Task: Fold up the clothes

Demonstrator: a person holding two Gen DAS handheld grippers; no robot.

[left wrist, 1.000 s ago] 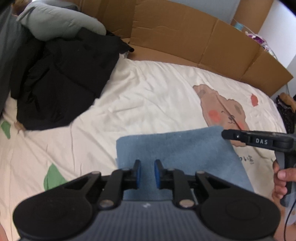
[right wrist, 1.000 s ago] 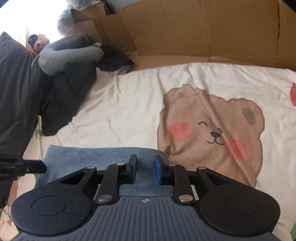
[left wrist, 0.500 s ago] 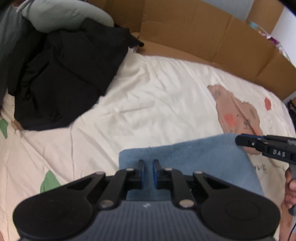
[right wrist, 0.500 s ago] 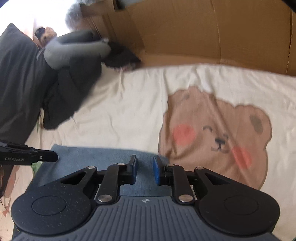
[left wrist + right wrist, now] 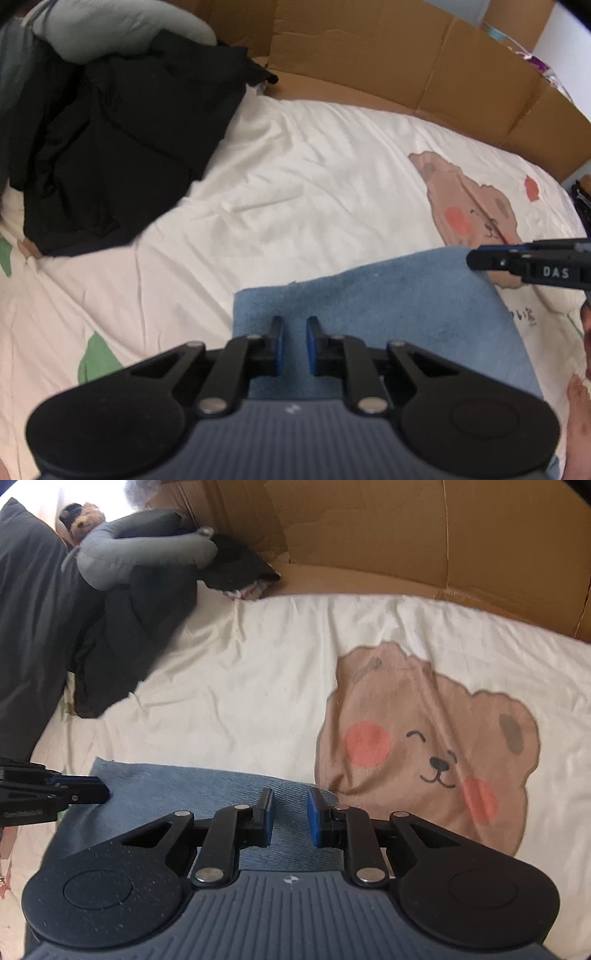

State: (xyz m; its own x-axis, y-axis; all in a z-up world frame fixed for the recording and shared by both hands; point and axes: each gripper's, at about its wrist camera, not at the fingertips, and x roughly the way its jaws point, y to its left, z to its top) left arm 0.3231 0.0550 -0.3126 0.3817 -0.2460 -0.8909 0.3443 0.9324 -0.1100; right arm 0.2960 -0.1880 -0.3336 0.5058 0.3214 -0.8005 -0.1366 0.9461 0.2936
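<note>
Change since earlier: little is altered. The folded blue cloth point(image 5: 388, 306) is kept in the same place on the sheet point(image 5: 295, 184), and both tools are kept low over its near edge. Only the camera views are shifted slightly.
Left gripper point(image 5: 294, 332): its jaws are drawn almost together with a slim gap left between the pads. Blue fabric is seen through the gap, but no fold is seen pinched, so it is judged empty.
Right gripper point(image 5: 290, 805): it is set the same way, nearly closed with a narrow gap and nothing visibly clamped. It is held over the cloth's right part, beside the bear print point(image 5: 424, 738).
Cloth position: it is laid flat near the front edge of the bed, with its far edge straight and its corners squared.
Reason for the hold: one tool is placed toward each side of the cloth, probably so that both near corners can be taken together and an even fold carried over.
Other clothes: a black pile point(image 5: 110, 147) is left at the far left under a grey cushion point(image 5: 147, 557), well apart from the cloth, so the middle of the sheet is kept free as folding room.
Surround: cardboard walls point(image 5: 369, 62) are stood along the far side of the bed.
Step in hand: a further fold, or a smoothing press, is judged to be prepared.
</note>
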